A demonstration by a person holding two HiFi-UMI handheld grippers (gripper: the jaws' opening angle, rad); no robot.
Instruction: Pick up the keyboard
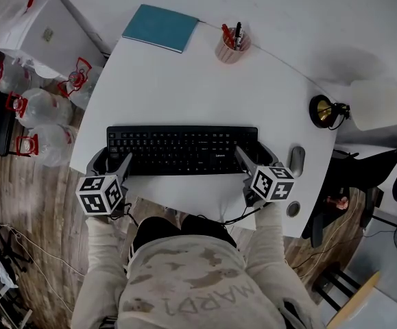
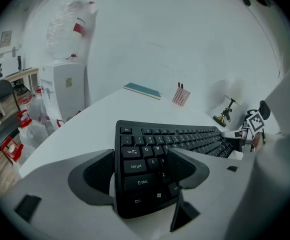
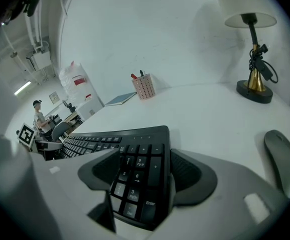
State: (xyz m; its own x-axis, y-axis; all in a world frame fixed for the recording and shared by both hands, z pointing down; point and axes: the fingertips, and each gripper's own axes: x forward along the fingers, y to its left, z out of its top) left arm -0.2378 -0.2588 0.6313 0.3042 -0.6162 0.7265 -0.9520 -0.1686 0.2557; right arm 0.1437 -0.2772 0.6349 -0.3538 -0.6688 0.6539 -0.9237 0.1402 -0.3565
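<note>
A black keyboard (image 1: 182, 149) lies flat on the white desk (image 1: 184, 81), near its front edge. My left gripper (image 1: 111, 162) stands open astride the keyboard's left end: one finger is outside the end and the other is over the keys. In the left gripper view, the keyboard (image 2: 185, 136) runs between the wide jaws of the left gripper (image 2: 139, 166), and the pads do not press on it. My right gripper (image 1: 254, 156) stands open the same way at the number-pad end. In the right gripper view, that end of the keyboard (image 3: 134, 139) sits between the jaws of the right gripper (image 3: 139, 171).
A grey mouse (image 1: 296, 160) lies just right of the right gripper. A brass desk lamp (image 1: 325, 110) stands at the right edge. A pen cup (image 1: 232, 45) and a blue notebook (image 1: 160, 27) sit at the back. Water bottles (image 1: 44, 108) crowd the floor on the left.
</note>
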